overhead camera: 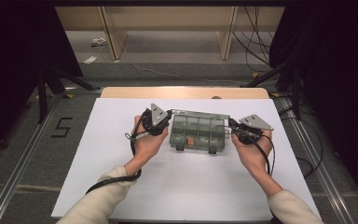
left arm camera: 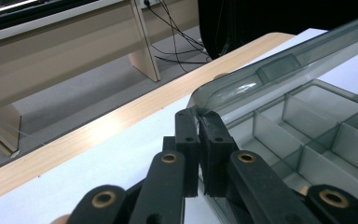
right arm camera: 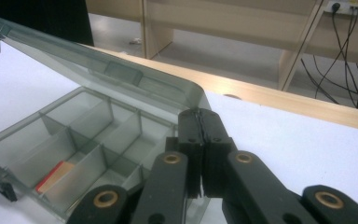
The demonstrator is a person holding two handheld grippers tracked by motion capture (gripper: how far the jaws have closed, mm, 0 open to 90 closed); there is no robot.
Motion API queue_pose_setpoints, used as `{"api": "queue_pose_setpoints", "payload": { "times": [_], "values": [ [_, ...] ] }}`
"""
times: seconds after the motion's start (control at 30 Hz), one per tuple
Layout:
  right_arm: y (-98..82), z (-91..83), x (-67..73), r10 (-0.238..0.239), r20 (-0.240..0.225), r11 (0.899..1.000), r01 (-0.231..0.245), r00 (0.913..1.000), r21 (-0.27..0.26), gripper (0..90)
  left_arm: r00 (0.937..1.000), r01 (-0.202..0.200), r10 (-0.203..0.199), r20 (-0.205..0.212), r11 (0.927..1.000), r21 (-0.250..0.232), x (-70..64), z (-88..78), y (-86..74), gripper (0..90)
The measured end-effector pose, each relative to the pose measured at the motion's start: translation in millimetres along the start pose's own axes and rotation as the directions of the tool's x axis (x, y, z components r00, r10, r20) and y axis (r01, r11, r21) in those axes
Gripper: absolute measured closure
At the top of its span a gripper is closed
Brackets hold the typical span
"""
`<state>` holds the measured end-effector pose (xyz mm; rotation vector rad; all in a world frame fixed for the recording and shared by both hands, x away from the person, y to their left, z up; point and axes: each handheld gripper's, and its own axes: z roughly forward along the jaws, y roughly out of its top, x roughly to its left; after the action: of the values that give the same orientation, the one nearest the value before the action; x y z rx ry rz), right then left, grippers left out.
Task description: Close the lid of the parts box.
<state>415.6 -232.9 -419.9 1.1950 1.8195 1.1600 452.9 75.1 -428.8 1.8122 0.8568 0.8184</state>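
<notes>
White table (overhead camera: 121,186) is holding a clear box (overhead camera: 198,134); the left gripper (left arm camera: 199,116) and right gripper (right arm camera: 200,114) are pinching its lid (right arm camera: 98,65) corners.

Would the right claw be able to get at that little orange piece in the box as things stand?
Probably not at once. The right claw is shut on the lid corner. The orange piece lies uncovered in a near compartment under the raised lid, so letting go would leave the way free.
</notes>
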Motion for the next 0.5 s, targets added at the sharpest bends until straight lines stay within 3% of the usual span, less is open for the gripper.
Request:
{"api": "queue_pose_setpoints", "payload": {
  "times": [0.5],
  "values": [
    [-13.3,-8.3,2.4,-0.014,-0.035,0.999,0.015,0.9993,0.040,89.9,0.9981,-0.049,0.048,0.037,0.9986,0.020,-5.8,-10.1,-16.1,85.3]
  ]
}}
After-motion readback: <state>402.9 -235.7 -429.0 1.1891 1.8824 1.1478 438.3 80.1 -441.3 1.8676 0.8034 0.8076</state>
